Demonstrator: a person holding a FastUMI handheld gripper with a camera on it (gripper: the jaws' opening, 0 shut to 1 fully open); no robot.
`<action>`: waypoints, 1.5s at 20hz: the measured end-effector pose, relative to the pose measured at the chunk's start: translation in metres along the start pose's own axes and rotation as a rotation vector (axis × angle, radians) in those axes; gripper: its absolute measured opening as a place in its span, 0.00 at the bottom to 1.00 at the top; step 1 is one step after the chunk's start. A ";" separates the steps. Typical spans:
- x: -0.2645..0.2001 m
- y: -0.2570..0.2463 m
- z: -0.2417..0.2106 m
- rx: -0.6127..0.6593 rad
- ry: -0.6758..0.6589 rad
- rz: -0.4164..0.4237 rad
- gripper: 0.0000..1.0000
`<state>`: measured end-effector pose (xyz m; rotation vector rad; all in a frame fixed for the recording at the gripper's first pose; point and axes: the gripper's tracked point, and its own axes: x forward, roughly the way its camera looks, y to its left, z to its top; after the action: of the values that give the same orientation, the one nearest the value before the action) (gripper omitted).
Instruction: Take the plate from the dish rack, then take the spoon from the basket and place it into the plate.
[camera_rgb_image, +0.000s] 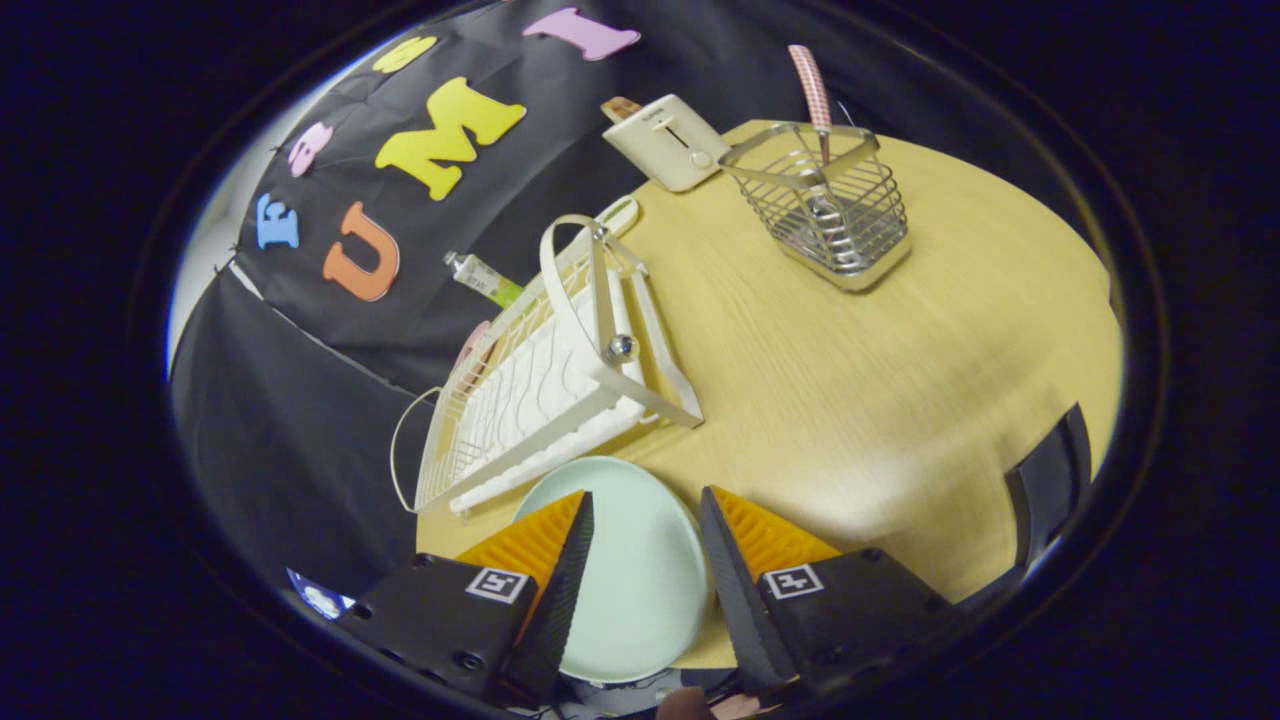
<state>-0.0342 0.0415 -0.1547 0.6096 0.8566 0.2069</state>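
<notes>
A pale green plate (640, 570) lies flat on the wooden table (850, 400), between and below my gripper's (647, 497) orange fingers. The fingers stand apart above it, touching nothing. Just beyond the plate stands the white dish rack (540, 390), with no dishes in it. Farther off, past the right finger, a wire basket (835, 205) holds a spoon (815, 95) with a pink checked handle standing upright.
A cream toaster (672, 140) with a slice in it sits at the table's far edge beside the basket. A green-and-white tube (485, 278) lies behind the rack. A dark chair back (1050, 480) rises at the table's right side.
</notes>
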 end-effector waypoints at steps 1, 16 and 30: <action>-0.002 0.001 0.003 -0.038 -0.022 -0.005 0.72; -0.131 -0.055 0.095 -0.466 -0.587 -0.221 1.00; -0.081 -0.113 0.247 -0.511 -0.594 -0.153 0.79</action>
<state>0.0928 -0.1863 -0.0449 0.1037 0.2494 0.0890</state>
